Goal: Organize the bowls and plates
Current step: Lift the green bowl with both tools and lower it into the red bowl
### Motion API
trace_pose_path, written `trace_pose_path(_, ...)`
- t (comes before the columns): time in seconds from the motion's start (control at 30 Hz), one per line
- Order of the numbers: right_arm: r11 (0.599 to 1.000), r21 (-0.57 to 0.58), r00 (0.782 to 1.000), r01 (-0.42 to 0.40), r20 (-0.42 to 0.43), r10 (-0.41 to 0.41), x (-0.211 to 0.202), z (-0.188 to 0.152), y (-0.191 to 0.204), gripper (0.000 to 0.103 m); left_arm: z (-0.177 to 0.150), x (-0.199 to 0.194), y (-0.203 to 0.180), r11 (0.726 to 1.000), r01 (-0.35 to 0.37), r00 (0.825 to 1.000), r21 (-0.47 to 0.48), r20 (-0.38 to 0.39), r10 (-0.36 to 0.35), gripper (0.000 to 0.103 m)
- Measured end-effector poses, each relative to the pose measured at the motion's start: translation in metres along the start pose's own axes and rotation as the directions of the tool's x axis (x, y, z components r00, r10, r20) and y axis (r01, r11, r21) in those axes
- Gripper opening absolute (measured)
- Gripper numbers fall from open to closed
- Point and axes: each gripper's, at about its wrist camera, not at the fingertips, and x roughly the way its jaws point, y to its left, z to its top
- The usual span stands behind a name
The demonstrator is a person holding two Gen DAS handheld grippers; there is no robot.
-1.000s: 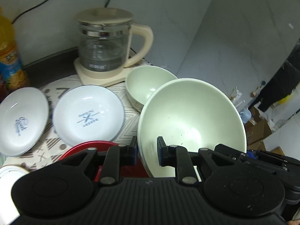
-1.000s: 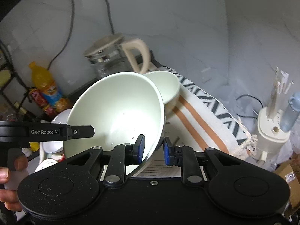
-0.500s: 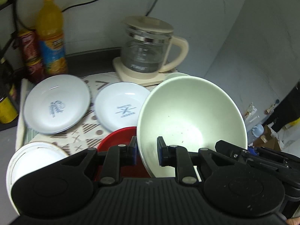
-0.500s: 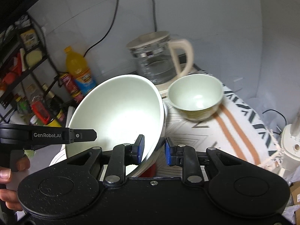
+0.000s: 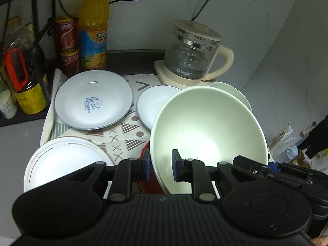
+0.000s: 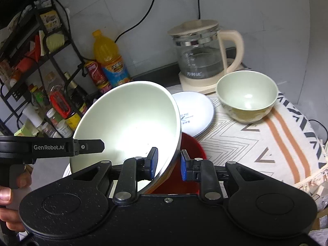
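A large pale green bowl (image 5: 205,131) (image 6: 127,119) hangs tilted above a red plate (image 6: 192,145). My left gripper (image 5: 161,167) is shut on its near left rim and my right gripper (image 6: 169,164) is shut on the opposite rim, each with one pad inside the bowl. A small green bowl (image 6: 246,100) stands upright on the patterned cloth by the kettle, mostly hidden behind the large bowl in the left wrist view. A "Sweet" white plate (image 5: 92,100), a smaller white plate (image 5: 155,100) (image 6: 194,112) and a line-rimmed white plate (image 5: 61,164) lie on the cloth.
A glass kettle (image 5: 192,55) (image 6: 201,55) sits on its base at the back. An orange drink bottle (image 5: 93,26), red cans (image 5: 67,34) and a black wire rack of jars (image 6: 30,61) crowd the left. The striped cloth (image 6: 266,143) reaches the table's right edge. A hand (image 6: 8,205) grips the left handle.
Both grippers have carried the large bowl up and to the left, away from the small bowl. The bottle, cans and rack have come into view.
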Motion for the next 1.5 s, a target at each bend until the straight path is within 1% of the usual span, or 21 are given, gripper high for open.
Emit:
trace_pose_path(0.17,1.000,-0.016,1.000,-0.005,-0.030,0.005,0.008,-0.004,0.008,0.024,-0.007,0.004,0.010,1.000,-0.014,1.000,-0.020,-0.015,0.014,0.019)
trace_pose_path(0.3,1.000,-0.031,0.998,0.006,-0.054,-0.008,0.014,-0.007,0.010,0.024,-0.014,0.011,0.017,0.999,-0.002,0.999,-0.054,-0.046,0.000,0.019)
trace_pose_path(0.63,0.998,-0.022,0.993,0.050,-0.107,-0.052,0.025,-0.013,0.001,0.024,-0.019,0.035,0.014,0.997,0.025,0.995,-0.067,-0.094,-0.031,0.020)
trace_pose_path(0.7,0.998,-0.017,0.992,0.056,-0.116,-0.058,0.028,-0.013,-0.002,0.024,-0.019,0.040,0.012,0.997,0.027,0.994,-0.067,-0.106,-0.034,0.022)
trace_pose_path(0.9,0.997,-0.004,0.988,0.073,-0.139,-0.073,0.035,-0.014,-0.009,0.024,-0.020,0.056,0.011,0.997,0.028,0.988,-0.069,-0.150,-0.038,0.022)
trace_pose_path(1.07,0.995,0.010,0.984,0.098,-0.150,-0.095,0.042,-0.012,-0.015,0.021,-0.022,0.068,0.010,0.997,0.035,0.981,-0.069,-0.186,-0.047,0.022)
trace_pose_path(1.17,0.992,0.031,0.982,0.120,-0.152,-0.114,0.047,-0.009,-0.021,0.015,-0.020,0.071,0.009,0.997,0.036,0.979,-0.063,-0.200,-0.048,0.023)
trace_pose_path(1.27,0.990,0.044,0.980,0.135,-0.156,-0.127,0.052,-0.006,-0.025,0.010,-0.015,0.068,0.011,0.998,0.029,0.979,-0.063,-0.199,-0.041,0.024)
trace_pose_path(1.37,0.989,0.061,0.979,0.136,-0.160,-0.125,0.056,-0.005,-0.028,0.009,-0.009,0.064,0.016,0.995,0.043,0.980,-0.089,-0.188,-0.059,0.026)
trace_pose_path(1.43,0.989,0.061,0.979,0.134,-0.163,-0.123,0.058,-0.005,-0.027,0.009,-0.007,0.061,0.014,0.998,0.034,0.984,-0.060,-0.173,-0.044,0.027)
trace_pose_path(1.5,0.989,0.052,0.978,0.141,-0.164,-0.131,0.061,-0.004,-0.025,0.009,-0.004,0.057,0.016,0.998,0.029,0.986,-0.059,-0.165,-0.038,0.027)
